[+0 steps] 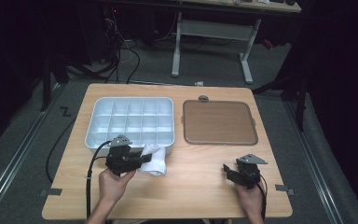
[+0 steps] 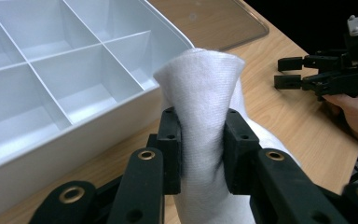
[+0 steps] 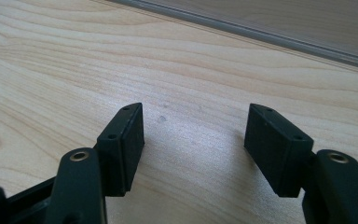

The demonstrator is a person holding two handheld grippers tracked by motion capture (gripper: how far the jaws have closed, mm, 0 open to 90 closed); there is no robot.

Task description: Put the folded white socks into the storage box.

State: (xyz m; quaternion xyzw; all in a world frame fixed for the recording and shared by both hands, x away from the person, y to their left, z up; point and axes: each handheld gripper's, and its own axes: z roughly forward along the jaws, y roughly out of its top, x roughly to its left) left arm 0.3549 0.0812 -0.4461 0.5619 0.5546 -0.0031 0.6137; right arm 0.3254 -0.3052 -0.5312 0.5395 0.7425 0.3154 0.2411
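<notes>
A white folded cloth [image 2: 200,93] is pinched between the jaws of my left gripper [image 2: 200,149], which is shut on it just in front of the white compartment tray [image 2: 121,112]. From above, the same cloth [image 1: 154,159] hangs from the left gripper [image 1: 144,158] at the tray's near right corner, a little off the tabletop. My right gripper [image 3: 196,140] stands open over bare wood with nothing between its jaws. It rests at the table's near right [image 1: 227,171], held in a hand.
The white tray [image 1: 95,135] has several empty compartments and sits left of centre. A brown flat lid [image 1: 219,122] with a clear rim lies to its right. Cables trail from both grippers. The table's front edge is close behind the hands.
</notes>
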